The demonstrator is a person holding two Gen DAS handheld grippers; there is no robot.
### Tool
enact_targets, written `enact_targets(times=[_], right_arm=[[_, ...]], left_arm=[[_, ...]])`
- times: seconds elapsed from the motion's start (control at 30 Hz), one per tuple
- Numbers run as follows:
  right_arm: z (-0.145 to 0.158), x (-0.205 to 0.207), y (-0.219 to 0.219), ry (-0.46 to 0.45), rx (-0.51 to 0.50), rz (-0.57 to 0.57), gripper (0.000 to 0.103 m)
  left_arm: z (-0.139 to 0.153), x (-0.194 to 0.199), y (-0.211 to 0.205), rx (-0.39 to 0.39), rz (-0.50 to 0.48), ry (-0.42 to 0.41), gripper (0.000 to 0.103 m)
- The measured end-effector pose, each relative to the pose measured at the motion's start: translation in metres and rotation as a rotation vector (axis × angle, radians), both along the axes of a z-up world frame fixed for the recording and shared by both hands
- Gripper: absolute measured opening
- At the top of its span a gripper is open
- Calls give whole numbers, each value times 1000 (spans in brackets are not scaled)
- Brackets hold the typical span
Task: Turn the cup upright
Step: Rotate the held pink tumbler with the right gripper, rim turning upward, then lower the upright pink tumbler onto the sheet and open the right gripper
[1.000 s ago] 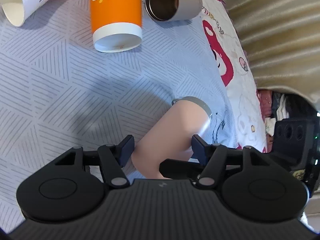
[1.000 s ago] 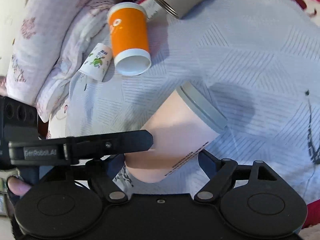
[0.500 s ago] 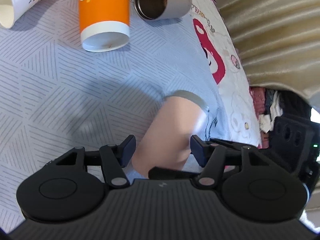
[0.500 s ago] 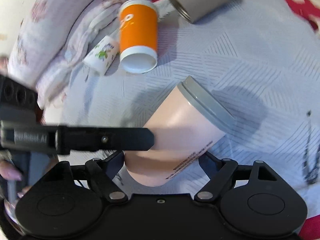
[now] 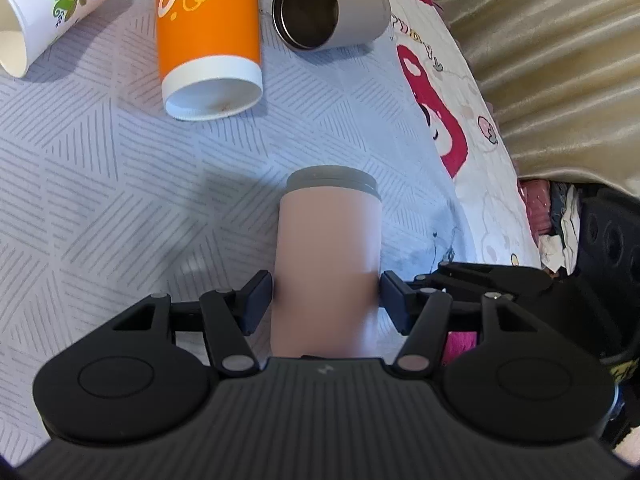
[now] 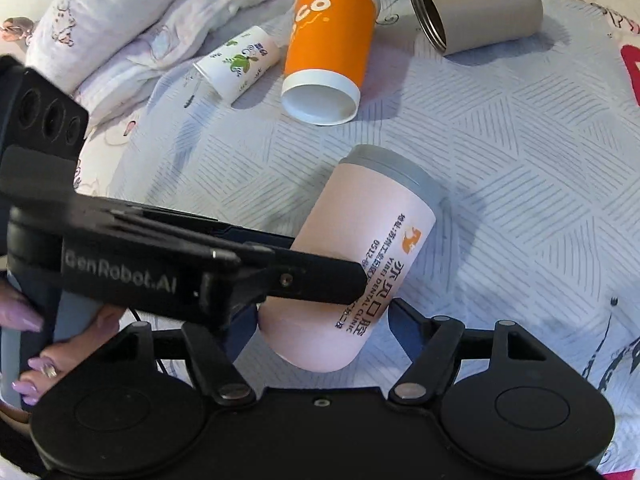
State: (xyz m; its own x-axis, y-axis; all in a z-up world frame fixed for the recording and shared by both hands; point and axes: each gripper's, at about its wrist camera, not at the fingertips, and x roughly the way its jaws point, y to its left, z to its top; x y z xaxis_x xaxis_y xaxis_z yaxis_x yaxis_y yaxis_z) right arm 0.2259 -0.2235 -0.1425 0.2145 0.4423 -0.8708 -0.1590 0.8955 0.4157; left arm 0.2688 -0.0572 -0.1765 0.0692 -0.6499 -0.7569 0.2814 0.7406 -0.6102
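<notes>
A pink cup with a grey lid (image 5: 328,248) is held above the patterned bedspread, lid end pointing away from me. My left gripper (image 5: 326,298) is shut on the pink cup's body, one pad on each side. In the right wrist view the pink cup (image 6: 360,256) tilts with its lid up and to the right, and the left gripper's finger (image 6: 280,276) crosses in front of it. My right gripper (image 6: 324,332) stands open around the cup's bottom end; I cannot tell whether its pads touch the cup.
An orange paper cup (image 5: 208,36), a small white paper cup with a green print (image 5: 44,12) and a grey metal tumbler (image 5: 332,10) lie on their sides further away. Folded white bedding (image 6: 120,20) lies at the left. The bed's edge and a beige curtain (image 5: 560,60) are at the right.
The pink cup has turned from a slant to straight between the left gripper's fingers, and the left gripper has shut on it. The right gripper has stayed open around its base.
</notes>
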Motion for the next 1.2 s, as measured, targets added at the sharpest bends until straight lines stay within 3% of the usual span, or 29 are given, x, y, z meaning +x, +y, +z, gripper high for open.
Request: enact_targets(times=[0.1, 0.23, 0.43, 0.57, 0.8, 1.07, 1.2], right_arm=[[2, 5, 2, -4, -27, 4, 84], [4, 12, 4, -32, -36, 1, 81], [12, 2, 21, -156, -101, 90, 76], [21, -12, 36, -290, -156, 167, 74], [23, -44, 54, -538, -229, 244, 74], [4, -59, 83, -843, -376, 299, 73], [-13, -58, 92, -962, -430, 305, 73]], left_arm=[[0, 4, 0, -7, 21, -13, 58], [2, 4, 1, 3, 35, -64, 58], [17, -7, 4, 47, 46, -169, 58], [35, -21, 10, 80, 79, -263, 58], [51, -31, 22, 107, 117, -348, 58], [55, -38, 32, 148, 178, -495, 58], [48, -37, 39, 133, 222, -515, 58]])
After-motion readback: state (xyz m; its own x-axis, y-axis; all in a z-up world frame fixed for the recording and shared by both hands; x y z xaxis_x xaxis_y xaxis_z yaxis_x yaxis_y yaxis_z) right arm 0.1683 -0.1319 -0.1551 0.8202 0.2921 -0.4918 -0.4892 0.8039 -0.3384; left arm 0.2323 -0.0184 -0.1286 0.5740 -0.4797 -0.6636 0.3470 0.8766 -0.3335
